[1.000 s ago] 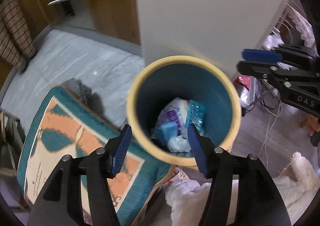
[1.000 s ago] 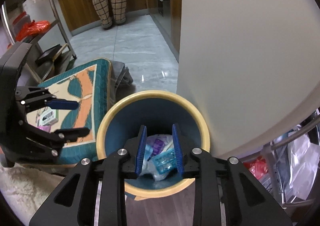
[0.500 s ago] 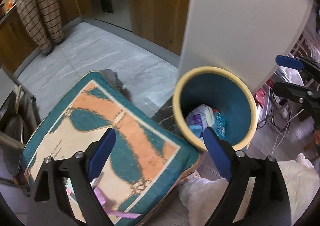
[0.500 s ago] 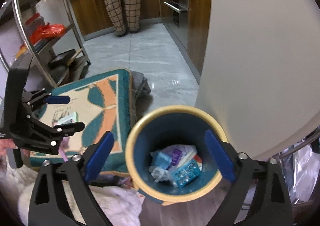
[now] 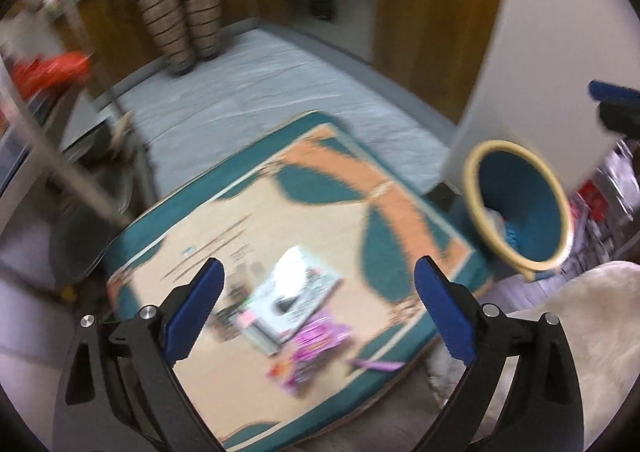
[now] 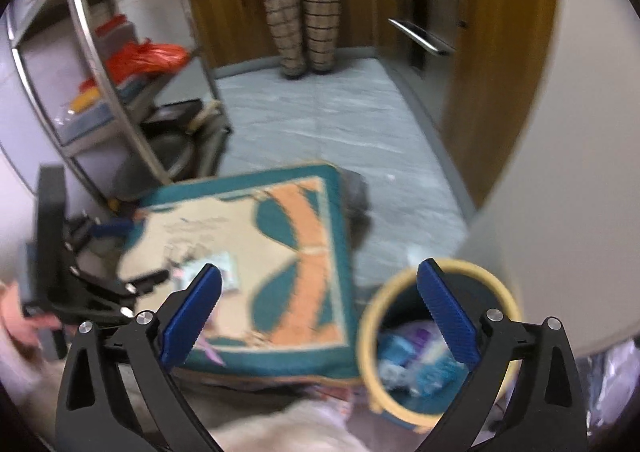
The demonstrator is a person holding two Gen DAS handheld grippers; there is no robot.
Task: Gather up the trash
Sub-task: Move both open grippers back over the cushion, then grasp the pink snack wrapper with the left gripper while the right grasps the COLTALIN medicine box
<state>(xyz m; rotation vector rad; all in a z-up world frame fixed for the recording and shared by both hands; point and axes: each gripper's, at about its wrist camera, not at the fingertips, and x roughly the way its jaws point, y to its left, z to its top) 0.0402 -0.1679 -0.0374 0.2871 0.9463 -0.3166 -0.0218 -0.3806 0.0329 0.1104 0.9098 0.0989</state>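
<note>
Patterned cushion (image 5: 328,187), metal rack (image 6: 100,63), wooden cabinets (image 6: 500,51), possibly fleece (image 5: 592,316)

You will find no legible text, label, brand, number or sign in either wrist view. Dark rows resembling printed lines run across the pale field of the cushion (image 5: 256,236), but motion blur leaves no character readable. The white printed packet (image 5: 292,296) lying on that cushion carries dark markings that cannot be resolved. The pink wrapper (image 5: 316,348) just beside it shows colour only.
</note>
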